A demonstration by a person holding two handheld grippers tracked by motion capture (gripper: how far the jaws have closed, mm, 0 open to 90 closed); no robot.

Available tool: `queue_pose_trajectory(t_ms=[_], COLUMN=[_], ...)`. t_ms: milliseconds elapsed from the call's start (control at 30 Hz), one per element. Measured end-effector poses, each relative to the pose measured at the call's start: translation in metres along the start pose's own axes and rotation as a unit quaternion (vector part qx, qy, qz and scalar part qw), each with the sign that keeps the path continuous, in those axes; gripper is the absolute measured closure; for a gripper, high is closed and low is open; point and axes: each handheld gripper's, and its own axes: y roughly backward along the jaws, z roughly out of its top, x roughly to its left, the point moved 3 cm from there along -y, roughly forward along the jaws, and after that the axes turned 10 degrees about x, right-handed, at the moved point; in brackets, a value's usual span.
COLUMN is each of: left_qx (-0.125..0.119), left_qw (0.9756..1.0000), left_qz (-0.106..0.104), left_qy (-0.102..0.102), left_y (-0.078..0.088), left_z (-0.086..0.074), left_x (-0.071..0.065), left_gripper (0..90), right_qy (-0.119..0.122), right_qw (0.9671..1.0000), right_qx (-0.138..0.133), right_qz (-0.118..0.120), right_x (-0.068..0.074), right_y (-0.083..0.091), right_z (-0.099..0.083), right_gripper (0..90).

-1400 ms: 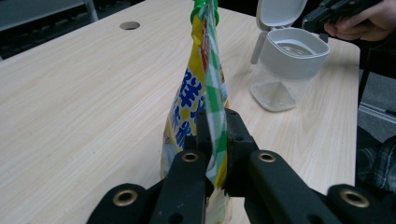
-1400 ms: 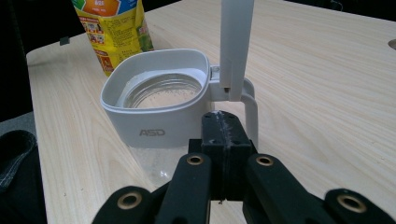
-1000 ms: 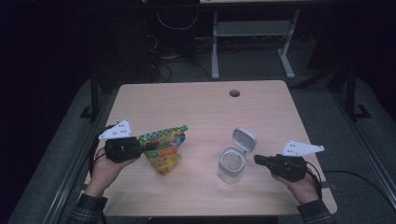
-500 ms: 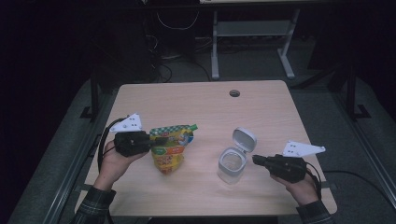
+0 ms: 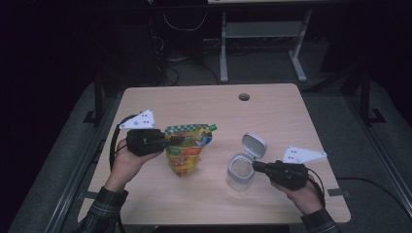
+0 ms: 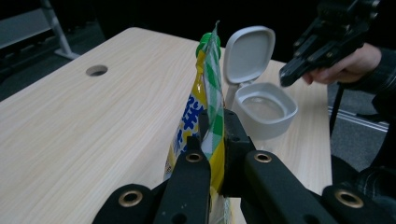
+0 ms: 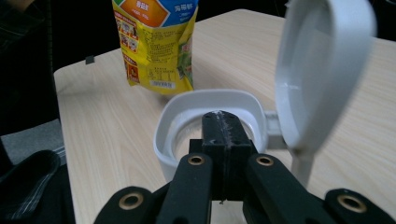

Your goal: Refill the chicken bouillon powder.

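Note:
A yellow and green spouted pouch (image 5: 187, 154) with a green cap hangs upright over the table's left half. My left gripper (image 5: 177, 141) is shut on the pouch's top edge; in the left gripper view the jaws of the left gripper (image 6: 212, 135) pinch the green chequered seam of the pouch (image 6: 205, 88). To its right stands a clear container (image 5: 239, 172) with its grey flip lid (image 5: 254, 144) open. My right gripper (image 5: 256, 166) is shut, nothing between its jaws. In the right gripper view the right gripper (image 7: 220, 123) has its tips at the container's near rim (image 7: 168, 140).
The wooden table (image 5: 194, 104) has a round cable hole (image 5: 244, 96) near its far edge. Beyond the table lie dark floor, cables and a white desk frame (image 5: 262, 34). The person's sleeves come in at the bottom corners.
My left gripper has moved right and up with the pouch, which now hangs more upright. My right gripper has edged left, closer to the container.

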Motion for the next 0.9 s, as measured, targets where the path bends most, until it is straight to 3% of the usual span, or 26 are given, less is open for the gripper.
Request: queue_pose_trajectory(t_ms=[600, 900], left_qx=[-0.032, -0.039], left_qw=[0.9985, 0.9978], left_qz=[-0.039, -0.044], left_qy=[-0.024, -0.031], left_y=[0.002, 0.003], left_z=[0.03, 0.037], left_x=[-0.013, -0.018], left_gripper=[90.0, 90.0], right_qy=[0.001, 0.002], right_qw=[0.9993, 0.9992], right_qx=[0.0, -0.012], right_qz=[-0.038, -0.038], right_x=[0.015, 0.023], right_y=[-0.044, -0.051], right_z=[0.036, 0.052], right_gripper=[90.0, 90.0])
